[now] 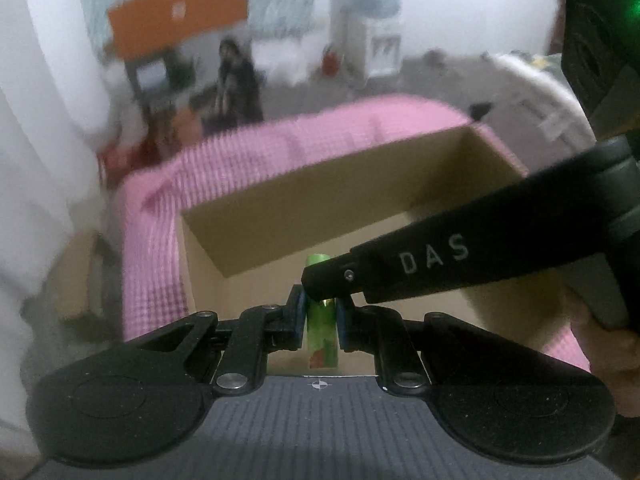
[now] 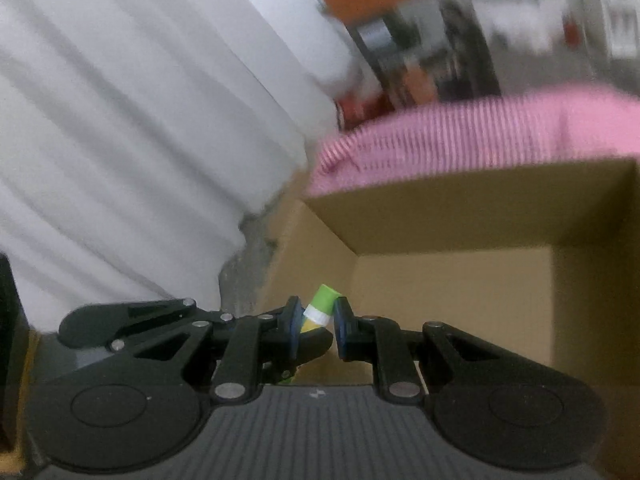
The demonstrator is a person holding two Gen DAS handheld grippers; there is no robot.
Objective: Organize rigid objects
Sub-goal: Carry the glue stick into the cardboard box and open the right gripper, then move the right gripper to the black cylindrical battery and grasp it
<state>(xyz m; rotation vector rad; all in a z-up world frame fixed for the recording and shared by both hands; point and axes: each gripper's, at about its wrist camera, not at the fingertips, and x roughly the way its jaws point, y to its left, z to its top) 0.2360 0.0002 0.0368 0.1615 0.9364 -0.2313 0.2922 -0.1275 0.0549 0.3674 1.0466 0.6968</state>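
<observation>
My left gripper (image 1: 321,316) is shut on a green printed tube (image 1: 321,332), held upright over the open cardboard box (image 1: 320,200). The right gripper's black finger reaches in from the right and crosses the tube's upper part. In the right wrist view my right gripper (image 2: 316,322) is shut on the same tube's green cap and white band (image 2: 322,306), with the left gripper's finger just below it. Both grippers hold the tube above the box interior (image 2: 460,300).
The box sits on a pink checked cloth (image 1: 152,248), which also shows in the right wrist view (image 2: 440,140). White curtains (image 2: 120,120) hang at the left. Blurred furniture, an orange panel (image 1: 180,12) and a water dispenser (image 1: 372,20) stand behind.
</observation>
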